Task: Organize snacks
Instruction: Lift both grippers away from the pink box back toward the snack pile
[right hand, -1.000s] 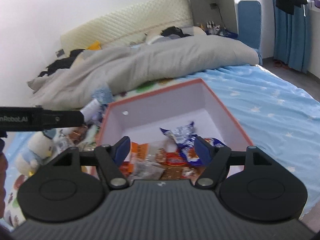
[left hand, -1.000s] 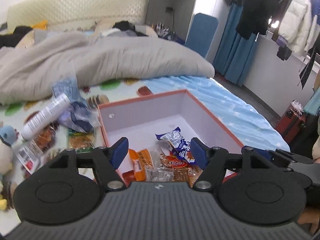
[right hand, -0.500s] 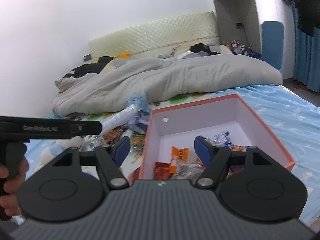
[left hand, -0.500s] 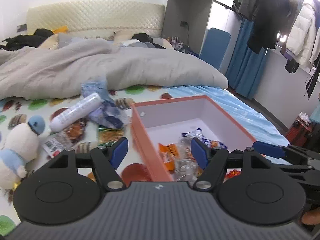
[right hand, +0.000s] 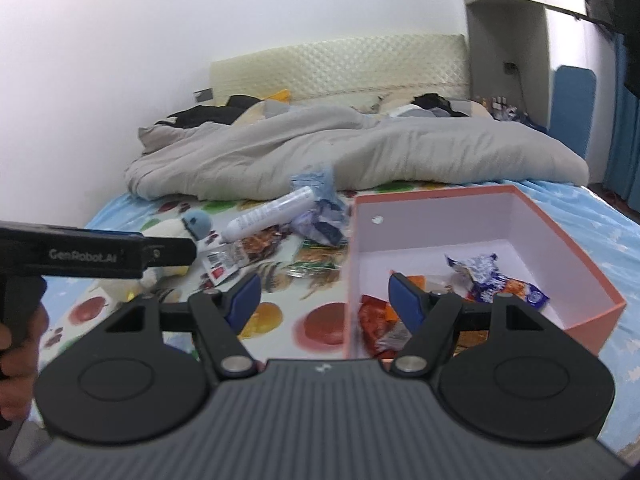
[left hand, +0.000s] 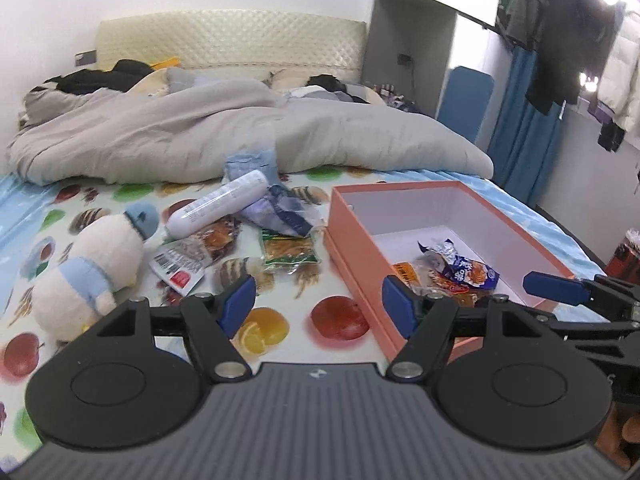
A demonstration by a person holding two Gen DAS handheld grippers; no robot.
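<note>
An orange cardboard box (left hand: 352, 256) (right hand: 576, 252) stands open on the bed with several snack packets (left hand: 460, 270) (right hand: 492, 276) inside. Left of it on the fruit-print sheet lie loose snacks: a green-edged packet (left hand: 289, 251) (right hand: 316, 258), a red-and-white packet (left hand: 182, 266) (right hand: 220, 266), a blue wrapper (left hand: 280, 214) (right hand: 322, 224) and a white tube (left hand: 218, 208) (right hand: 270, 213). My left gripper (left hand: 319, 306) hovers open over the sheet by the box's near left corner, nothing between its fingers. My right gripper (right hand: 325, 298) is open and empty too, straddling the box's left wall.
A white plush toy (left hand: 90, 264) (right hand: 172, 232) lies at the left. A grey duvet (left hand: 240, 136) is heaped across the back of the bed. The right gripper's blue fingertip (left hand: 554, 287) shows at the right; the left gripper's side (right hand: 96, 254) and a hand (right hand: 16, 344) show at the left.
Both grippers have drawn back and swung left from over the box's contents, so the loose snacks and plush toy on the sheet have come into view. Both stayed open.
</note>
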